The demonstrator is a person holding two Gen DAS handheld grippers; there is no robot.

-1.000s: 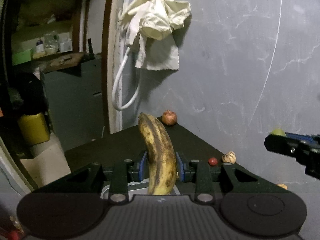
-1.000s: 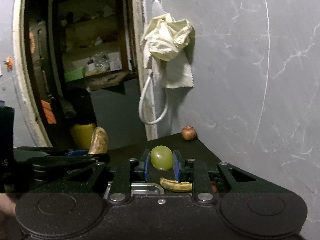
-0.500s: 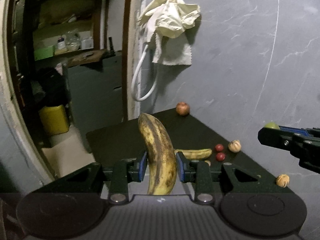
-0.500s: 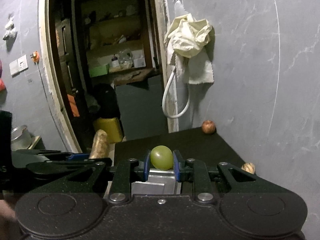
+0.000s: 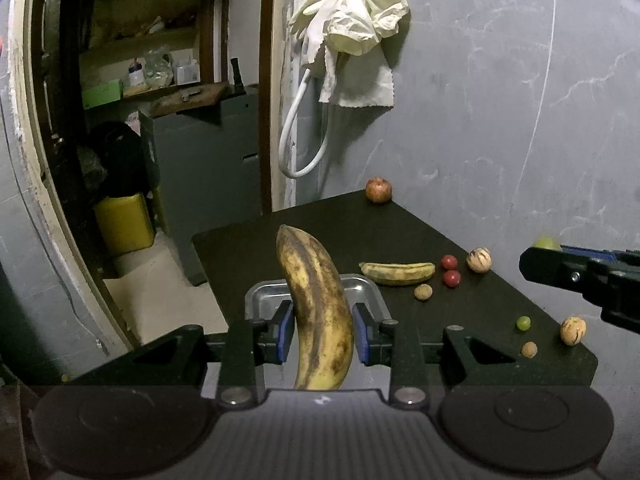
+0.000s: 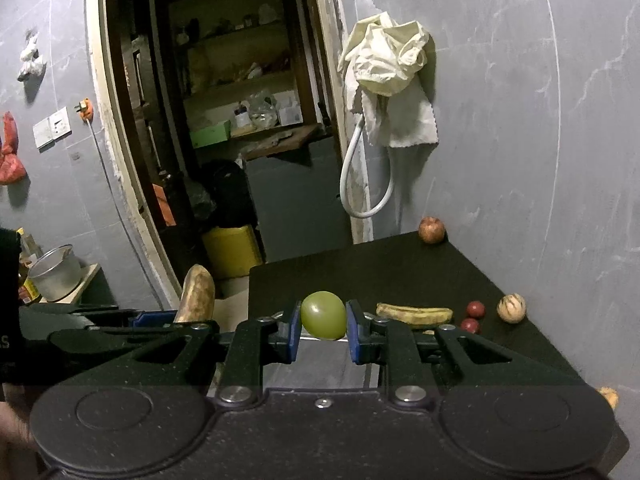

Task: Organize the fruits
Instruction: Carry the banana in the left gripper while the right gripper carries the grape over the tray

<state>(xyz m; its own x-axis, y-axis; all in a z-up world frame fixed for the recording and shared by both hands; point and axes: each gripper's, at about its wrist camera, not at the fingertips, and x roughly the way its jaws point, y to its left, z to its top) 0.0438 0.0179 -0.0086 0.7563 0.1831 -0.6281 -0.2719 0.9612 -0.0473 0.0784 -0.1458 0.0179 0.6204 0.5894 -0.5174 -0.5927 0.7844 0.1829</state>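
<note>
My left gripper (image 5: 321, 334) is shut on a large brown-spotted banana (image 5: 316, 308), held upright above a steel tray (image 5: 256, 300) on the black table (image 5: 460, 312). My right gripper (image 6: 323, 332) is shut on a round green fruit (image 6: 323, 315), also over the tray (image 6: 320, 372). In the left wrist view the right gripper (image 5: 532, 256) enters from the right with the green fruit (image 5: 547, 242) showing at its tip. In the right wrist view the left gripper (image 6: 160, 316) shows at left with the banana's tip (image 6: 196, 294).
On the table lie a smaller banana (image 5: 398, 273), two red fruits (image 5: 451, 270), a small green fruit (image 5: 523, 323), several tan nuts (image 5: 478, 259), and a reddish fruit (image 5: 378, 189) at the far corner. A grey wall runs along the right; a doorway and yellow bin (image 5: 124, 224) lie left.
Both grippers have drawn back from the wall with their fruit still held. More of the table, the tray and the loose fruits has come into view.
</note>
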